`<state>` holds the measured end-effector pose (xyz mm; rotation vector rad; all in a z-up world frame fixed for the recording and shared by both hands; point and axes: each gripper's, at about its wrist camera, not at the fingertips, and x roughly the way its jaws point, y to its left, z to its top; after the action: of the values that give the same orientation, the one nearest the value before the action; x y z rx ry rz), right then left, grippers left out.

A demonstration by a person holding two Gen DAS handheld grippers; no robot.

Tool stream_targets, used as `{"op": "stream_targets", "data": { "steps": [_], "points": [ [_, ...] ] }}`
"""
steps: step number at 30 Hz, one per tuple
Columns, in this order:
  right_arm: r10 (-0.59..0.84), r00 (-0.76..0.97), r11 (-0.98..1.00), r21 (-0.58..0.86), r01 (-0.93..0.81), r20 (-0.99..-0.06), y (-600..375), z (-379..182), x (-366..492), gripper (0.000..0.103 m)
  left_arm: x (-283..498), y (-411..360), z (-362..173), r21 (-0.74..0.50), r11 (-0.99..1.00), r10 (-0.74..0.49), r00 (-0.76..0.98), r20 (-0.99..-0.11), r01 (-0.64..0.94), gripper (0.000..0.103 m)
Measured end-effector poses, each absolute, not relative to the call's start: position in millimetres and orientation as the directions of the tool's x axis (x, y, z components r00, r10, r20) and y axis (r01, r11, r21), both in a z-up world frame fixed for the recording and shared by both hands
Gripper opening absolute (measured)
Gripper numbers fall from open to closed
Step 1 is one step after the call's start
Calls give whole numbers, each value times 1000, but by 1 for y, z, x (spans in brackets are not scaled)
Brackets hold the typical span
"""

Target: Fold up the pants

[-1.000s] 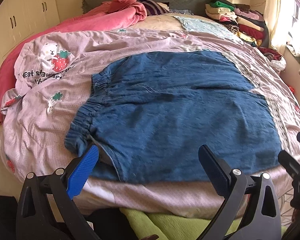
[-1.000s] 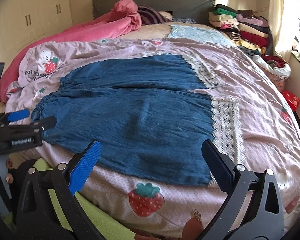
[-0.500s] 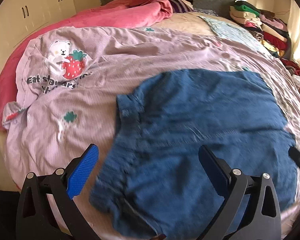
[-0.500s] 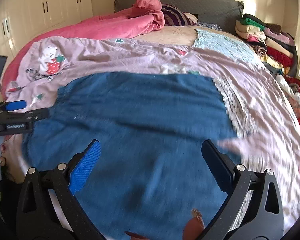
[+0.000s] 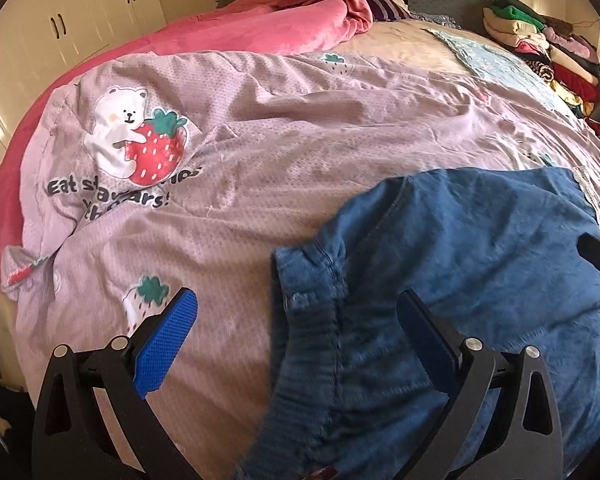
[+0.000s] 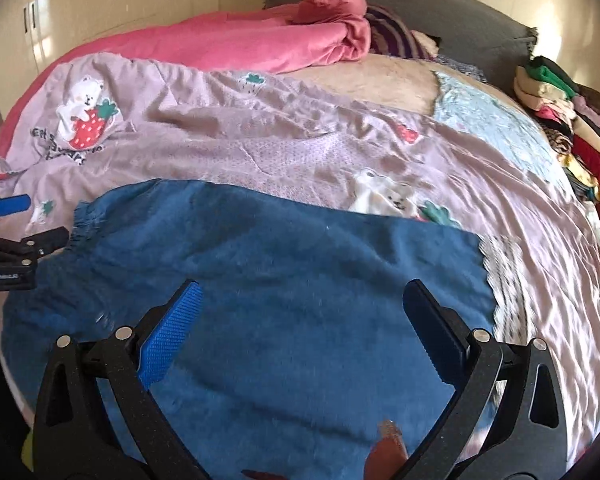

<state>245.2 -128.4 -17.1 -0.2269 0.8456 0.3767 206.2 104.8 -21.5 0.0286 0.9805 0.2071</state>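
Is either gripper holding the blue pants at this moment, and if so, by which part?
Nothing is held. The left gripper has its jaws wide open over the pants' elastic waistband; the right gripper is open above the leg fabric.

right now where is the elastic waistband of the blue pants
In the left wrist view the elastic waistband lies on the lilac strawberry duvet, between the open fingers of the left hand-held gripper, nearer its right finger.
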Motion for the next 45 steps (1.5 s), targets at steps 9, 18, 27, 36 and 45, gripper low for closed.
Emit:
{"op": "stream_targets", "data": {
  "steps": [9, 18, 27, 36, 45],
  "points": [
    [267, 527, 832, -83, -549, -807, -101, -33, 304, 95, 257, 133, -44, 21, 995, 68, 520, -851, -97, 99],
    [259, 448, 766, -101, -635, -856, -81, -54, 346, 95, 276, 133, -71, -94, 995, -103, 508, -855, 43, 57],
    [293, 426, 644, -153, -750, -856, -51, -51, 342, 86, 258, 132, -48, -111, 990, -144, 581, -801, 91, 28],
    [330, 375, 569, -134, -811, -866, -33, -62, 323, 14, 232, 125, -16, -58, 989, -136, 656, -742, 139, 28],
    [420, 509, 714, -72, -696, -751, -97, -16, 252, 1, 201, 135, 4, -22, 988, -124, 696, -707, 153, 1]
  ]
}}
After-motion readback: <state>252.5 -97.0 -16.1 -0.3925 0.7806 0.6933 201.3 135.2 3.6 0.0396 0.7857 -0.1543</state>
